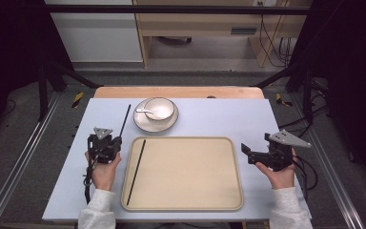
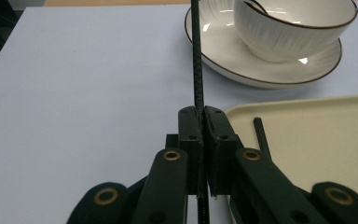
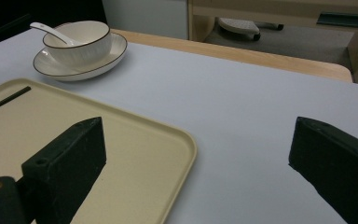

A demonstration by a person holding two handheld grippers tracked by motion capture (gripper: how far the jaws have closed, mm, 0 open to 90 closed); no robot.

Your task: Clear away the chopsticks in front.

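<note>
A black chopstick [image 1: 124, 118] sticks out forward from my left gripper [image 1: 116, 140], which is shut on it left of the tray; in the left gripper view the chopstick [image 2: 196, 56] runs up from between the closed jaws toward the plate. A second black chopstick [image 1: 136, 171] lies along the left side of the beige tray [image 1: 186, 202], its tip also seen as chopstick [image 2: 261, 135]. My right gripper [image 1: 246, 151] hovers open at the tray's right edge, nothing between its jaws.
A white bowl [image 1: 159, 108] with a white spoon [image 1: 143, 111] sits on a plate [image 1: 145, 125] behind the tray. The pale blue table [image 1: 219, 117] ends in a wooden strip at the back. Dark frame rails flank both sides.
</note>
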